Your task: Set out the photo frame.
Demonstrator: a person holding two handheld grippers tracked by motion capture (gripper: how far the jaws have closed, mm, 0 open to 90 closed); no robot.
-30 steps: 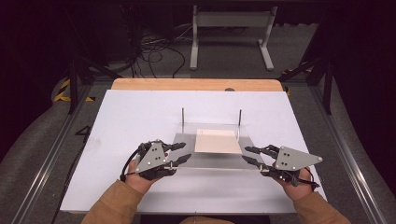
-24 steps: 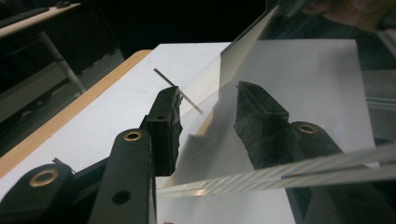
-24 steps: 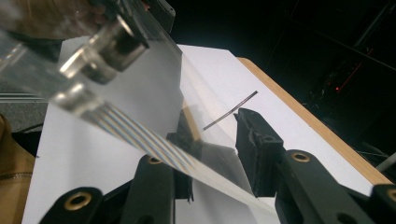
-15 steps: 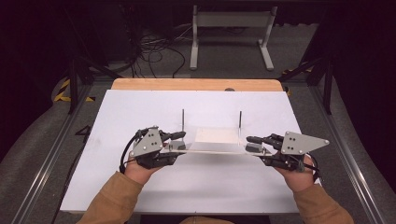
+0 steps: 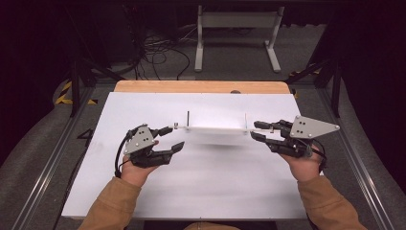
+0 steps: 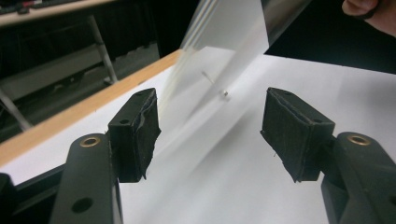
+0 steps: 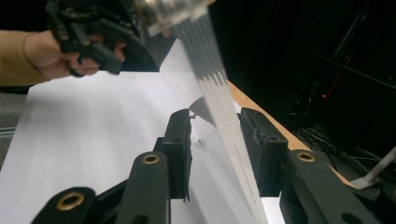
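**Clear panel in the air, left jaws letting go**

Nearest the camera in the high view, two tan sleeves come in over the near edge of the white table point(image 5: 201, 191), each hand carrying a gripper. Everything here is placed off the clear panel point(image 5: 213, 129), a flat see-through sheet with two thin dark pins standing up from it, hanging above the middle of the table and casting a soft shadow below.

At the panel's left end sits the left gripper point(image 5: 173, 138). Its jaws have just been opening, and in the left gripper view they stand wide apart point(image 6: 212, 126), pads bare, with the panel point(image 6: 224, 51) beyond them and blurred, no pad pressing on it. In the high view the upper jaw reaches to the panel's left tip; whether it touches there I cannot tell.

At the panel's right end, the right gripper point(image 5: 256, 130) has both jaws at the edge. The right gripper view shows the panel point(image 7: 219, 107) running edge-on between the two pads point(image 7: 212, 140), and this gripper looks to be holding it, though the blur hides the contact itself.

Beyond the panel, a strip of bare wood point(image 5: 201, 86) borders the table's far edge. Farther back stand a pale metal frame point(image 5: 237, 33) on the grey floor and a tangle of cables point(image 5: 158, 52) left of it.
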